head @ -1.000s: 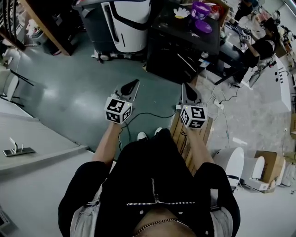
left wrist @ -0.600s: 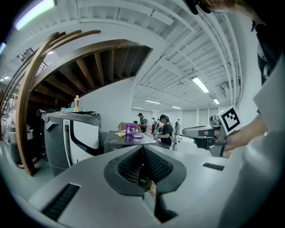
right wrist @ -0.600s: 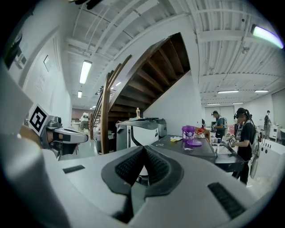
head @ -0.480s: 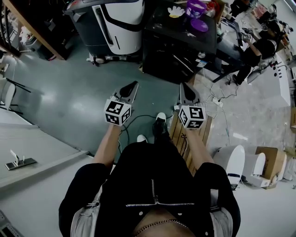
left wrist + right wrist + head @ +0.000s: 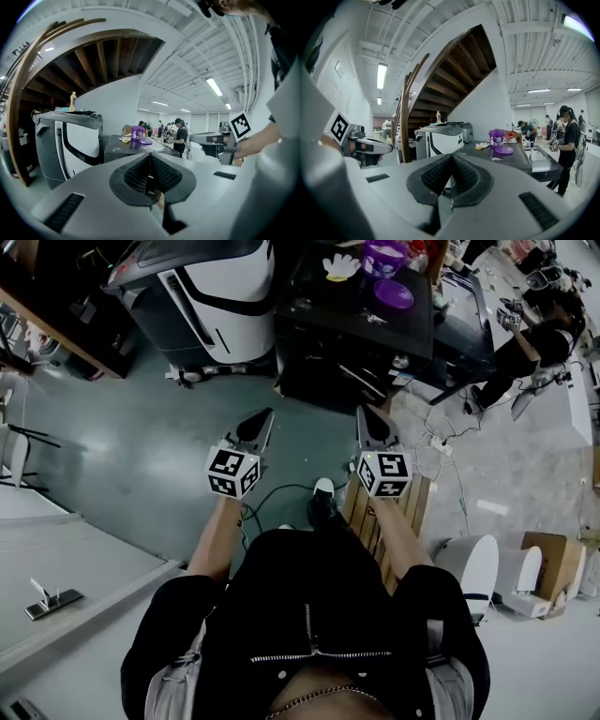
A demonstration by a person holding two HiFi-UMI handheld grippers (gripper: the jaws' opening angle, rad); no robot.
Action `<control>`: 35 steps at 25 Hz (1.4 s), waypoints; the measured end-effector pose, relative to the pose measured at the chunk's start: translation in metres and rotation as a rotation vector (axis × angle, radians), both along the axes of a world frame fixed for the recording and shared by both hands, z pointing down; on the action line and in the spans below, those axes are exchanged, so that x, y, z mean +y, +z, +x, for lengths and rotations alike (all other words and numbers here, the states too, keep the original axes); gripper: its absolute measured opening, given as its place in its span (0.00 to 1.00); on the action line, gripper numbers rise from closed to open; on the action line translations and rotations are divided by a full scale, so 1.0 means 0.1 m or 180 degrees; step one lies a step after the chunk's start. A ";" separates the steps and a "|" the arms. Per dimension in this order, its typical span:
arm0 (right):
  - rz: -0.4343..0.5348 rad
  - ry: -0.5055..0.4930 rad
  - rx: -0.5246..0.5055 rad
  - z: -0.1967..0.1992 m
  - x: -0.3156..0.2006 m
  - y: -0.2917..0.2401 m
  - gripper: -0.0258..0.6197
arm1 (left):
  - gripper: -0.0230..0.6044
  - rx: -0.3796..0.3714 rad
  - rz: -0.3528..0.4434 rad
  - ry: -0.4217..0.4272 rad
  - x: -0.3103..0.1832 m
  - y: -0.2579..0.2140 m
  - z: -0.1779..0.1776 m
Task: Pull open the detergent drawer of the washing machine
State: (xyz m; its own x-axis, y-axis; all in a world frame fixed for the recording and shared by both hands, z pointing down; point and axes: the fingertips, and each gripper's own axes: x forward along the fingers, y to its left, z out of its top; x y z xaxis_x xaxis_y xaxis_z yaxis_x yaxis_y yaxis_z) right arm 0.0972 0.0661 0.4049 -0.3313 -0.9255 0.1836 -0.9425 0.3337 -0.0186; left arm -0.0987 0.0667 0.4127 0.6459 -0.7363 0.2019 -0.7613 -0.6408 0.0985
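A black box-shaped machine stands on the floor ahead; it also shows in the left gripper view and the right gripper view. I cannot make out a detergent drawer on it. Both grippers are held side by side in the air, well short of it. My left gripper is shut and holds nothing, its pads meeting. My right gripper is also shut and empty, its jaws meeting along one line. Each gripper shows at the edge of the other's view.
A white and grey appliance stands left of the black machine. A purple tub and its lid sit on top. A wooden pallet and a floor cable lie near my feet. People work at right.
The person has stepped forward: both machines have come nearer and lower in the head view. Both grippers travelled along, still shut and side by side.
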 end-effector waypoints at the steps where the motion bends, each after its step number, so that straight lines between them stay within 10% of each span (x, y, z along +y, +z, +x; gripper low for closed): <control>1: -0.0005 -0.0019 -0.0002 0.02 -0.09 0.00 0.05 | 0.07 -0.0004 -0.0008 -0.0011 -0.08 0.00 0.03; 35: 0.0102 -0.0657 0.0084 0.48 -1.90 -0.15 0.05 | 0.07 0.0060 -0.0034 -0.0459 -1.84 -0.04 0.67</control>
